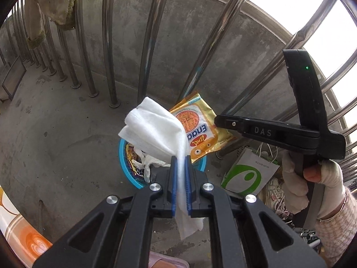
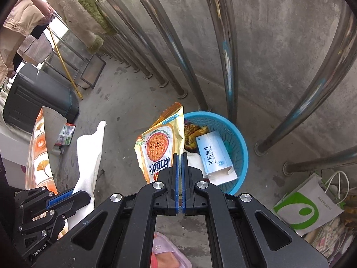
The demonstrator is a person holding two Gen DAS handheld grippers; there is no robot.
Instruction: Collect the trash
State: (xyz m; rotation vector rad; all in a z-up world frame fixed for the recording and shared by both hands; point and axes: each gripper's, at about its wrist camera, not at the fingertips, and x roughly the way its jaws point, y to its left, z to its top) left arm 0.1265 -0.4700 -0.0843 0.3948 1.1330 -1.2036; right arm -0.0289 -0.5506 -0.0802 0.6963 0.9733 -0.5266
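My left gripper [image 1: 181, 160] is clamped on a white tissue [image 1: 154, 129]: the blue pads pinch its lower part, the crumpled bulk fans up toward 11 o'clock and a tail hangs out below the pads. My right gripper [image 2: 179, 158] has its jaws squeezed nearly together on the bottom edge of an orange Enaak snack packet [image 2: 159, 147], which stands up from the tips toward 11 o'clock.

The blue basket [image 2: 239, 143] sits on the concrete floor [image 2: 125, 102] at the foot of the steel railing bars [image 2: 225, 44], at about 1 o'clock from my right tips. Inside it: a white and blue medicine box [image 2: 215, 154], a dark crumpled wrapper [image 2: 194, 134], some white paper. In the left wrist view the tissue hangs right over the basket rim, and the packet overlaps its far side at 1 o'clock.

A gloved hand [image 1: 312, 178] holds the right gripper's handle at 3 o'clock in the left view. A white paper bag with a green logo [image 2: 305, 210] lies at 4 o'clock of the basket, near it. A small green and white wrapper [image 2: 67, 134] lies on the floor at 9 o'clock, well apart from the basket, beside an orange patterned cloth [image 2: 38, 156]. A dark bin [image 2: 38, 96] stands at 10 o'clock.
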